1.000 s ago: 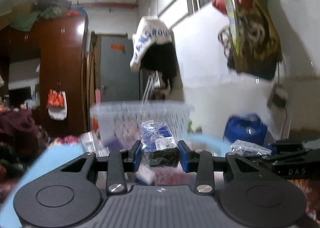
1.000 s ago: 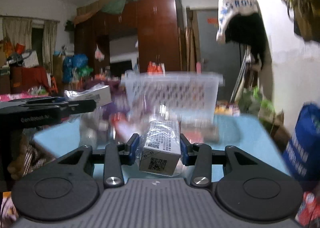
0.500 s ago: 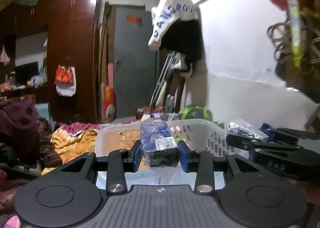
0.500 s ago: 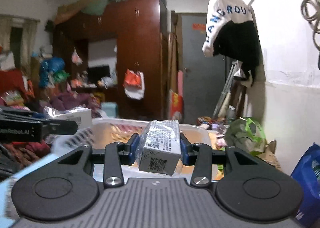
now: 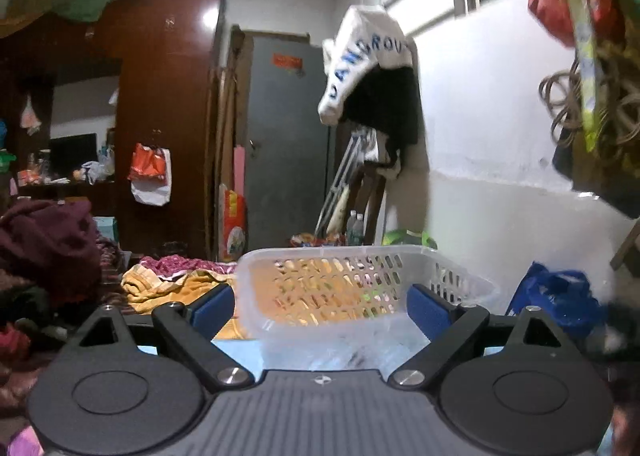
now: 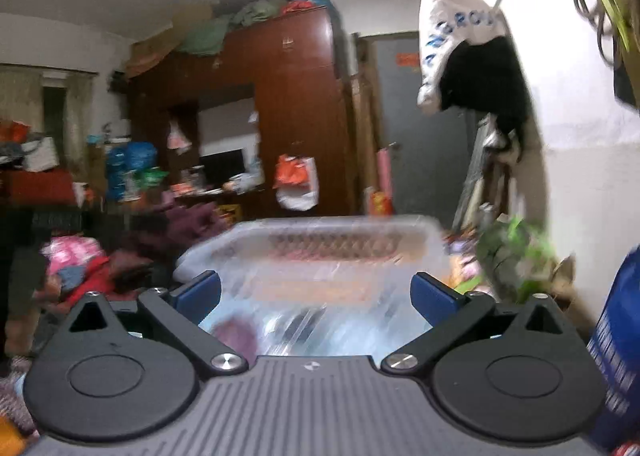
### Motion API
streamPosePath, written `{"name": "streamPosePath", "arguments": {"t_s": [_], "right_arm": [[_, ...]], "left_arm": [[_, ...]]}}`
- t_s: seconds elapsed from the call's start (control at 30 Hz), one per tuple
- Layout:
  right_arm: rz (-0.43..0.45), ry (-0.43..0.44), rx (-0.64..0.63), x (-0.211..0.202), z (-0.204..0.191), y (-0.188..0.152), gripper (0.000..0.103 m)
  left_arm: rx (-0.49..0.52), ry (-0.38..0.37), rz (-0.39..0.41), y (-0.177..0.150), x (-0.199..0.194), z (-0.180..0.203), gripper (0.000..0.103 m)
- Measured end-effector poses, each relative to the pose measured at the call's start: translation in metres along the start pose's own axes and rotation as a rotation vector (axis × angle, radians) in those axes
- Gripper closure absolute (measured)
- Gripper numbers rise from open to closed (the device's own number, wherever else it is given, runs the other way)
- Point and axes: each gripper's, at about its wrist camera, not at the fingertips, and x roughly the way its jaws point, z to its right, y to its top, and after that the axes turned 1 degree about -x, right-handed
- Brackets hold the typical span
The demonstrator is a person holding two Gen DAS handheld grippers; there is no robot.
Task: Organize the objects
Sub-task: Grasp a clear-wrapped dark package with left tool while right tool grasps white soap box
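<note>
A white perforated plastic basket [image 5: 360, 280] stands straight ahead on a light blue table [image 5: 236, 348]. My left gripper [image 5: 320, 310] is open and empty, its blue pads wide apart over the basket's near wall. In the right wrist view the same basket [image 6: 332, 252] is blurred by motion. My right gripper [image 6: 316, 296] is open and empty above the basket's near side. Blurred wrapped items [image 6: 296, 328] lie below it inside the basket; I cannot tell them apart.
A blue bag [image 5: 560, 300] sits at the right by the white wall. Piles of clothes [image 5: 48, 248] lie to the left. A brown wardrobe [image 5: 160, 128] and a grey door [image 5: 284, 144] stand behind. Bags hang at the upper right [image 5: 592, 56].
Both grippers have opened and let go of their wrapped boxes, which no longer sit between the pads. Both views have shifted and the right one is blurred by motion.
</note>
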Motion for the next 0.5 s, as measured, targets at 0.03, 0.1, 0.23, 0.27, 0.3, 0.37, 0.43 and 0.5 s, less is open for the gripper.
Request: {"name": "streamPosePath", "arguments": {"t_s": [0.03,0.1,0.23,0.27,0.3,0.37,0.43,0.5], "right_arm": [[-0.011,0.032,0.008,-0.006,-0.001,-0.011,0.0],[-0.024,0.086,0.015,-0.022,-0.005,-0.036,0.0],[0.013,0.118,-0.033,-0.044,-0.022,-0.066,0.0],[0.011,0.119,-0.065,-0.043,-0.027,-0.067,0.004],[-0.002,0.107,-0.112,-0.041,-0.034,-0.068,0.007],[-0.028,0.09,-0.157,-0.031,-0.041,-0.069,0.017],[-0.057,0.117,-0.153,-0.026,-0.042,-0.074,0.028],[-0.089,0.131,-0.153,-0.018,-0.044,-0.078,0.038]], "left_arm": [[0.001,0.01,0.01,-0.007,-0.012,-0.002,0.008],[0.003,0.043,0.028,-0.031,-0.037,-0.007,0.008],[-0.064,0.062,0.019,-0.073,-0.063,-0.021,0.008],[-0.083,0.054,0.012,-0.081,-0.064,-0.023,0.008],[-0.099,0.043,0.008,-0.088,-0.065,-0.024,0.008],[-0.123,0.044,0.002,-0.095,-0.063,-0.024,0.009],[-0.103,0.046,-0.011,-0.099,-0.059,-0.018,0.009],[-0.062,0.064,-0.039,-0.099,-0.047,-0.007,0.01]]}}
